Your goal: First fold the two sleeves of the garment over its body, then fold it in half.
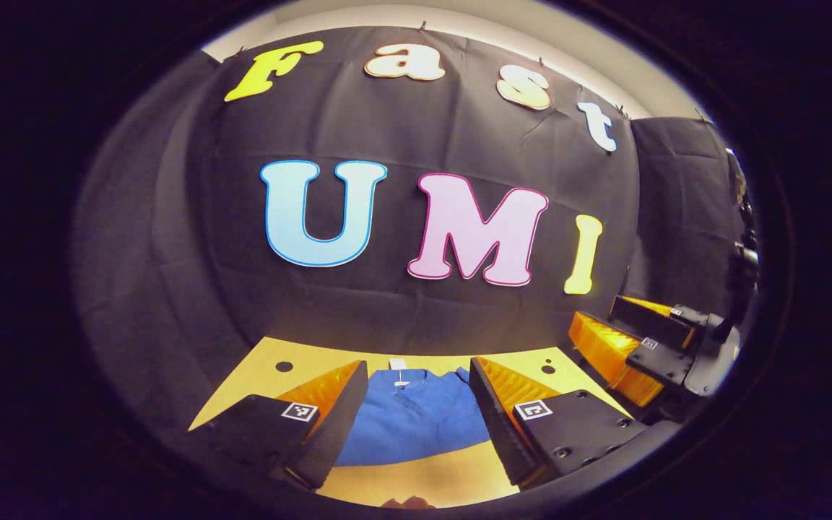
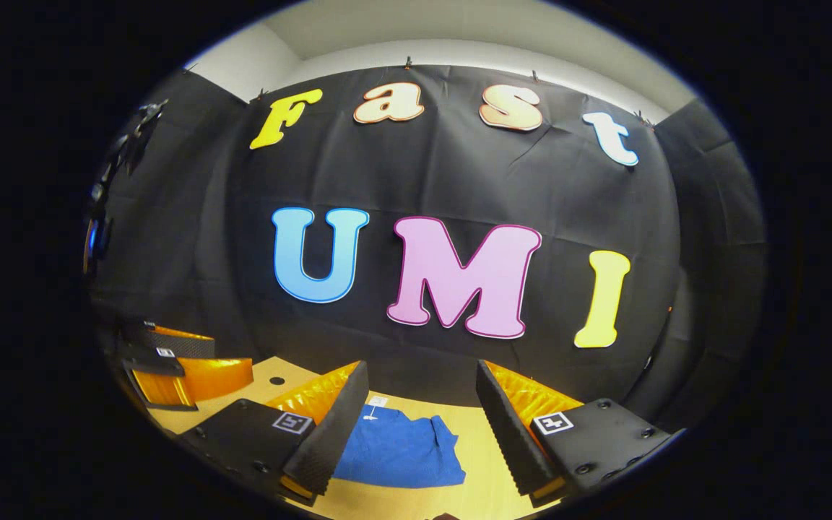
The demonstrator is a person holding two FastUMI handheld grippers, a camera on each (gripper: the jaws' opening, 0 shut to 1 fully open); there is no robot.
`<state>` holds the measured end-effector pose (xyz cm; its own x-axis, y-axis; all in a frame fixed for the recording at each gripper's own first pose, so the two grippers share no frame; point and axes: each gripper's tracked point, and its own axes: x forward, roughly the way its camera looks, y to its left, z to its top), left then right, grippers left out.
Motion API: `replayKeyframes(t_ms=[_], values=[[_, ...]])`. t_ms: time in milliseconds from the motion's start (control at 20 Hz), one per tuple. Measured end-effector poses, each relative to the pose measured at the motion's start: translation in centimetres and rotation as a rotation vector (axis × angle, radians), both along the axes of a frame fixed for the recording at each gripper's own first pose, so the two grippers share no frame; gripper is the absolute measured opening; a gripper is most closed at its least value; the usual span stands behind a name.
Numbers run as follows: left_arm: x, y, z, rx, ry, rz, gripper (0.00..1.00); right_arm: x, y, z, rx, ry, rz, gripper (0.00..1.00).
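Left gripper view had the left gripper point(image 1: 419, 404) raised above the table point(image 1: 416, 484), its two fingers spread wide with nothing between them. Ahead of and below the gap lay the blue garment point(image 1: 416, 419), flat on the wood, a small white tag point(image 1: 397, 364) at its far edge. Off to this claw's right, well apart, hung the right gripper point(image 1: 647, 354), jaws also parted.

Right gripper view showed its own fingers equally wide and empty, the right gripper point(image 2: 423, 426) high over the table point(image 2: 484, 462). The garment point(image 2: 401, 448) sat ahead and slightly left of the gap, its right edge bunched where a sleeve seemed to lie, though I could not tell sleeve from body for certain. The left gripper point(image 2: 170, 368) hovered far to the left.

Judging from this, neither sleeve fold had started. To do it well, each claw should probably descend to its own side of the garment, pinch only the sleeve's outer end, lift just enough to clear the cloth, and carry it inward over the body without dragging the whole piece.
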<state>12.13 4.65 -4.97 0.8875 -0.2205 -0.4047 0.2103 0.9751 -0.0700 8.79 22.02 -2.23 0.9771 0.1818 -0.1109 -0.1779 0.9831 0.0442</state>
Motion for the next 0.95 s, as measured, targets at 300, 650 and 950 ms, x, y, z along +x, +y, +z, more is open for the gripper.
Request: replayKeyframes(t_ms=[300,650,950], values=[[-3.7,0.5,4.7,0.070,-0.195,0.206,0.81,-5.5,-0.9,1.1,0.016,-0.017,0.047,0.95],[-6.9,-1.2,3.3,0.155,-0.228,0.250,0.80,-7.3,-1.8,3.7,0.006,-0.123,0.108,0.95],[-8.2,-2.2,4.7,0.141,-0.293,0.233,0.81,-7.8,-1.7,5.8,0.067,-0.172,0.114,0.95]])
